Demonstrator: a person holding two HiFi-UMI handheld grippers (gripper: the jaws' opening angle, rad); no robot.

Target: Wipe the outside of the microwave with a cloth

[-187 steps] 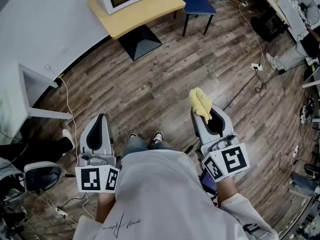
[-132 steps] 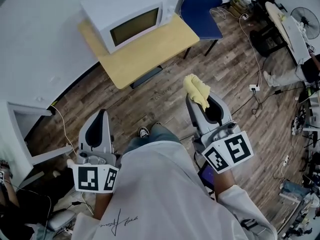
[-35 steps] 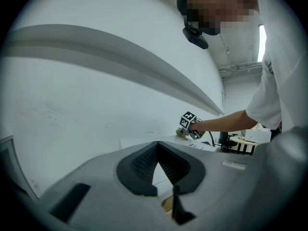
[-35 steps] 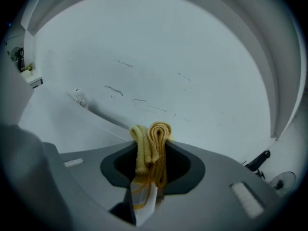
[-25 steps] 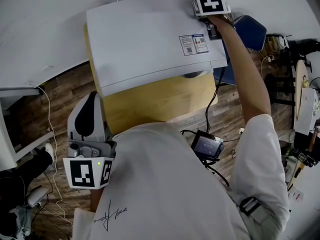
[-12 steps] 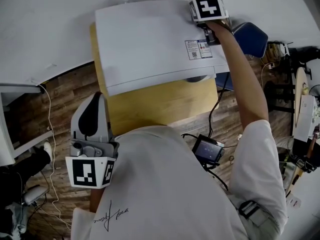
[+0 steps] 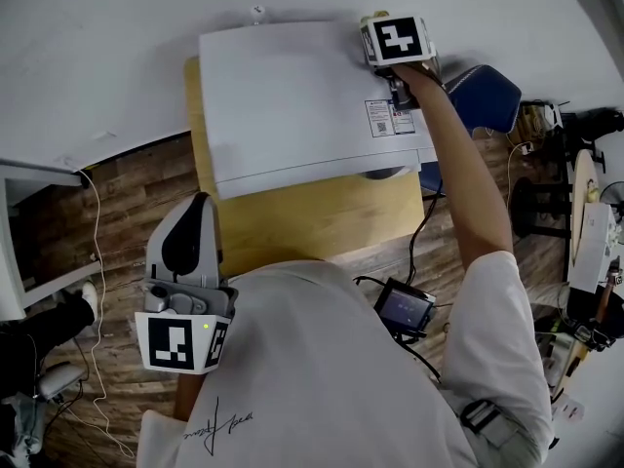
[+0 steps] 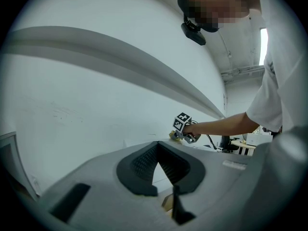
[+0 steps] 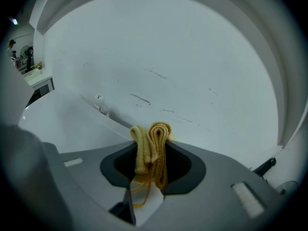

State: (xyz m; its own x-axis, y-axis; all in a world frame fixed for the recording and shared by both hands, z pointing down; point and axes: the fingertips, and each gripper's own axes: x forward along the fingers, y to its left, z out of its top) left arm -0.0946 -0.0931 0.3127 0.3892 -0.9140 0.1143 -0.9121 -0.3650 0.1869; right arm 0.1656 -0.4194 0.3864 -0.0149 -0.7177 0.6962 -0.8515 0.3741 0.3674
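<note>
At the microwave's [image 7: 292, 96] far right corner, hard by the wall [image 7: 117, 37], the right gripper [image 9: 153, 129] has its jaws clamped on a folded yellow cloth [image 9: 156, 153], whose doubled end sticks out past the tips toward the wall. Whether the cloth touches the microwave's top there cannot be told. From that corner the white top stretches away to the gripper's left, its long side running along the wall. The coming stroke would therefore likely be a sweep leftward along the back edge, then forward in bands. The left gripper [image 8: 157, 147] hangs off the microwave's front left, above the wooden table [image 7: 302, 213], with its jaw tips together and nothing between them. It is well apart from the cloth and the farther of the two, so the wiping looks to fall to the right one.
</note>
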